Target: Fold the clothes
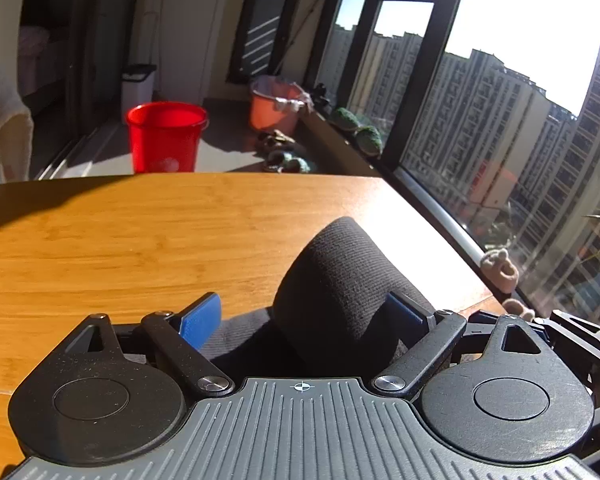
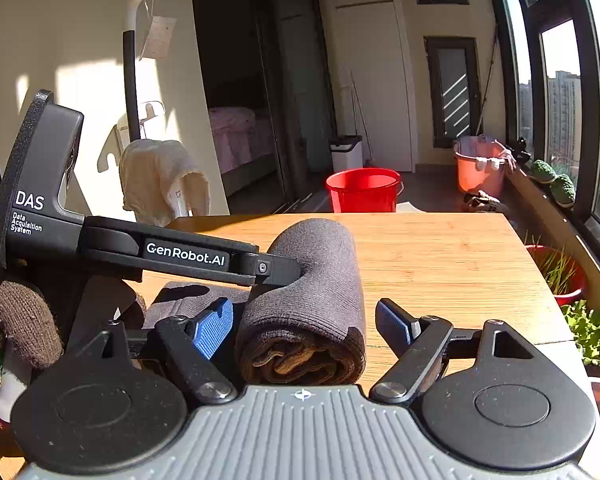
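The right gripper [image 2: 304,326] stands open around a rolled dark knit garment [image 2: 312,300] on the wooden table [image 2: 440,264]. The left gripper [image 1: 304,314] gapes wide too, one finger touching the roll. Beyond, a red bucket [image 2: 363,190].

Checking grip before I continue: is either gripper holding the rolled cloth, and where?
Neither grips it. The left gripper and right gripper both stand open around the rolled dark cloth; the left reaches in at its side.
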A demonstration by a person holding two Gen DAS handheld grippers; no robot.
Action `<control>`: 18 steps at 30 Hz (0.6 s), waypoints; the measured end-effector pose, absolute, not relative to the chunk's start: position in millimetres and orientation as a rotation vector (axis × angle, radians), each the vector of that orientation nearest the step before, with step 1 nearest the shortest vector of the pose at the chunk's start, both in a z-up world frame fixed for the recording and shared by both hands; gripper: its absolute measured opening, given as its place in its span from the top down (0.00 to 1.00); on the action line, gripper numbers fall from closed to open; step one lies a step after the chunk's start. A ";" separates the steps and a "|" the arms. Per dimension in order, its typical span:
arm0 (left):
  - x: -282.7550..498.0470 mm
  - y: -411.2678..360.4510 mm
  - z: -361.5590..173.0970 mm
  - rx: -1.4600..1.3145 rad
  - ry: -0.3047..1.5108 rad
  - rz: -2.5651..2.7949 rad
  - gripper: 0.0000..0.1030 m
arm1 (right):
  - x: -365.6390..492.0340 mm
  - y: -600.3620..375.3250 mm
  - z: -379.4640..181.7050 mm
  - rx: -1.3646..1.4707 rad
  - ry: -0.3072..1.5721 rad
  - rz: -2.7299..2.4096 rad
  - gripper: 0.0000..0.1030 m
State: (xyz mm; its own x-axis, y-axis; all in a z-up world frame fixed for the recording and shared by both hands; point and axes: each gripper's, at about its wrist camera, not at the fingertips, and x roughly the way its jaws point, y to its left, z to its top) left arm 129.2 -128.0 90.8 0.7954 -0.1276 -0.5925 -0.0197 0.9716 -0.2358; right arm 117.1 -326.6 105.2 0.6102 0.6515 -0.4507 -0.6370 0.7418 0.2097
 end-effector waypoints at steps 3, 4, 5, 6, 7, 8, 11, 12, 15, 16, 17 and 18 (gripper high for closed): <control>126.6 -124.7 89.6 -0.256 0.649 -0.061 0.09 | 123.0 -323.7 96.0 0.059 0.571 0.747 0.19; 124.3 -122.9 89.3 -0.262 0.647 -0.061 0.09 | 123.8 -321.9 92.5 0.068 0.582 0.748 0.25; 122.0 -120.4 89.8 -0.271 0.643 -0.057 0.09 | 118.6 -316.6 92.7 0.026 0.566 0.739 0.37; 119.0 -116.2 92.0 -0.285 0.636 -0.047 0.09 | 110.3 -309.4 94.8 -0.043 0.537 0.724 0.37; 115.2 -111.2 95.0 -0.298 0.624 -0.033 0.11 | 100.7 -300.1 95.5 -0.120 0.505 0.716 0.38; 111.4 -106.2 98.9 -0.308 0.609 -0.018 0.12 | 90.3 -289.8 95.4 -0.201 0.470 0.710 0.38; 105.5 -96.8 107.0 -0.323 0.587 -0.010 0.11 | 63.2 -262.3 94.8 -0.408 0.376 0.694 0.38; 105.9 -97.1 106.2 -0.313 0.596 -0.011 0.11 | 59.6 -258.2 93.7 -0.429 0.363 0.698 0.37; 109.4 -99.6 96.2 -0.261 0.628 0.006 0.09 | 65.6 -266.6 97.3 -0.332 0.396 0.737 0.32; 109.7 -98.1 92.8 -0.265 0.633 0.009 0.08 | 69.6 -272.5 99.7 -0.276 0.415 0.755 0.30; 109.7 -96.5 90.1 -0.271 0.635 0.011 0.08 | 75.3 -280.7 100.4 -0.212 0.440 0.768 0.25; 108.9 -94.9 88.9 -0.278 0.635 0.013 0.08 | 81.8 -290.1 100.4 -0.144 0.467 0.780 0.22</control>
